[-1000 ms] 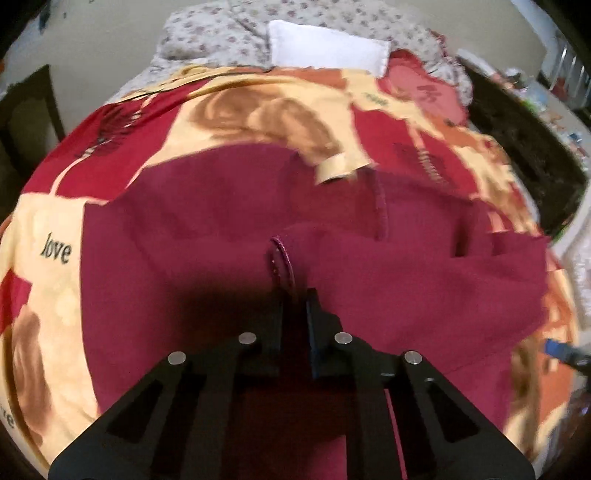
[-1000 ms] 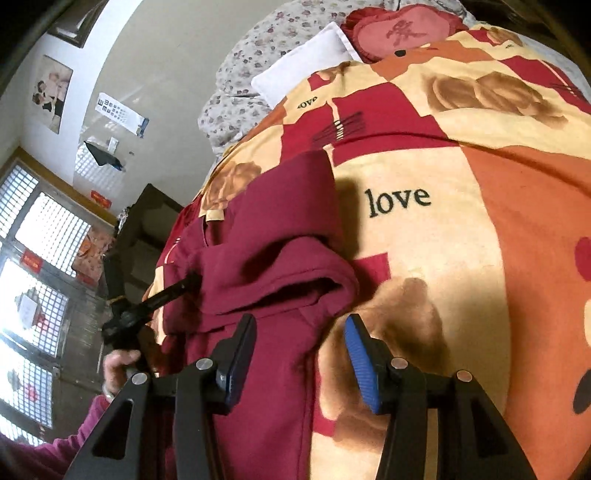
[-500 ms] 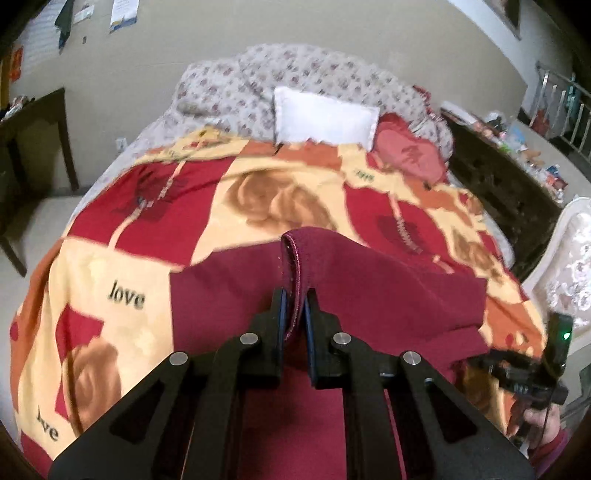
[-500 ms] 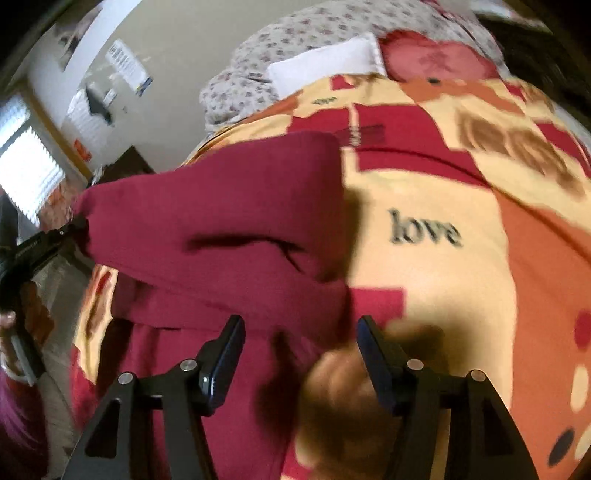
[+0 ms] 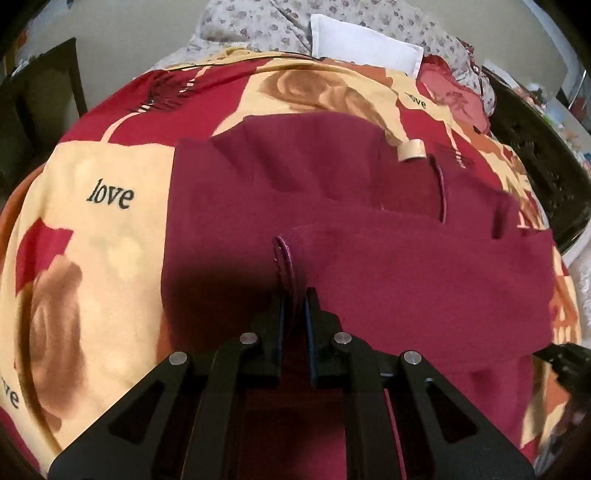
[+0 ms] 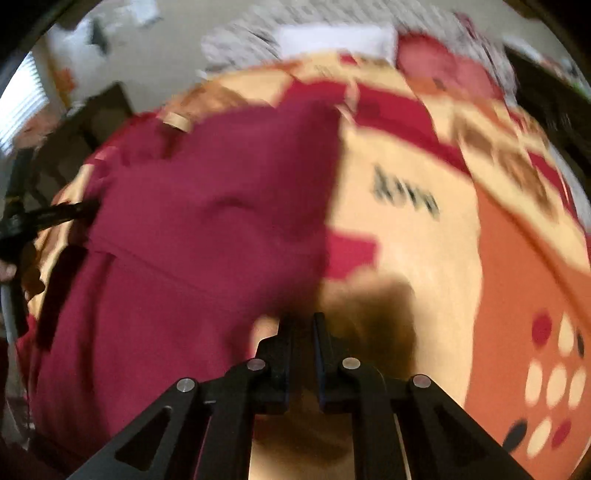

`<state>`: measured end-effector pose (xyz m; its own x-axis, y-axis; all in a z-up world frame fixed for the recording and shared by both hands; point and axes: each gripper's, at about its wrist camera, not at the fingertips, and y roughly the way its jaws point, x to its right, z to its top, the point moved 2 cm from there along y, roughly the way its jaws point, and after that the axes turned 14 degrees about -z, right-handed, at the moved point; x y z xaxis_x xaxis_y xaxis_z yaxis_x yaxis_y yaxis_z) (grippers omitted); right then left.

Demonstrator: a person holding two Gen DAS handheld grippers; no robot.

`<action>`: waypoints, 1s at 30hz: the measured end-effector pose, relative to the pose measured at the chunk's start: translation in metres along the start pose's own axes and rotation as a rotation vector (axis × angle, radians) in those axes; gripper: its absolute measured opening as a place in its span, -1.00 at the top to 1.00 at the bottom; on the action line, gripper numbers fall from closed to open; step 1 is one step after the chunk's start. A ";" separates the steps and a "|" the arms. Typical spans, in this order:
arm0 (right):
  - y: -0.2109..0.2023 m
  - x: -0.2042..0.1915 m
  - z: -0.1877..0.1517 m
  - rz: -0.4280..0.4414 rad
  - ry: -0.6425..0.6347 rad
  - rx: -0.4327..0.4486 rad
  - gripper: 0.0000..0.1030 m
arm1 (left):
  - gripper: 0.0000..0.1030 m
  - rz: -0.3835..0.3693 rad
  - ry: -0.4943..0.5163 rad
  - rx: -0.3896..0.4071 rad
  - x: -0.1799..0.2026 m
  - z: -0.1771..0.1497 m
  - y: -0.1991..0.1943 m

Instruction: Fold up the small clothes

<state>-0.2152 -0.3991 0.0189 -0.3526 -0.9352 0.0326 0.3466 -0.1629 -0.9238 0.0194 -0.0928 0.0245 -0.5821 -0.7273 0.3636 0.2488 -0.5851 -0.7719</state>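
A maroon garment [image 5: 369, 266] lies spread and partly folded on the patterned bedspread [image 5: 110, 258]. My left gripper [image 5: 293, 291] is shut on a stitched edge of it, and the cloth runs up between the jaws. From the right wrist view the left gripper [image 6: 86, 207] holds the garment's [image 6: 192, 221] far left edge. My right gripper [image 6: 303, 319] is shut at the garment's near right corner. That view is blurred, and tan bedspread shows through the gap below its tips, so I cannot tell if cloth is pinched. The right gripper [image 5: 565, 360] shows dark at the garment's right end.
A white pillow [image 5: 364, 46] and a floral quilt [image 5: 258, 22] lie at the head of the bed. A red cushion [image 5: 450, 96] sits beside them. Dark furniture [image 5: 535, 147] lines the right side and a dark table [image 5: 40, 96] the left. A small tan tag [image 5: 412, 149] rests on the garment.
The right gripper's jaws have closed from wide open and its view has swung across the garment. The left gripper, still on the hem, lifted the edge and has come back down near the bed.
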 end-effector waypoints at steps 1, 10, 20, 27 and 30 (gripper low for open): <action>-0.004 0.008 0.000 -0.003 0.038 -0.002 0.83 | 0.81 -0.012 -0.005 0.004 0.000 0.000 -0.004; -0.051 -0.021 0.048 0.236 0.087 0.179 0.81 | 0.75 -0.006 0.015 0.107 0.012 0.016 -0.045; 0.039 -0.017 0.094 0.081 0.129 0.096 0.82 | 0.75 0.012 -0.003 -0.021 0.006 0.008 0.017; -0.005 -0.014 0.081 0.139 0.084 0.115 0.81 | 0.75 0.005 0.013 -0.002 0.005 0.002 0.008; -0.022 -0.022 0.056 0.152 0.034 0.109 0.81 | 0.75 0.004 0.015 0.006 0.006 -0.002 0.002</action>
<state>-0.1659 -0.3927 0.0599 -0.3174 -0.9409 -0.1185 0.4891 -0.0554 -0.8705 0.0147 -0.0974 0.0238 -0.5928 -0.7242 0.3524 0.2558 -0.5841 -0.7703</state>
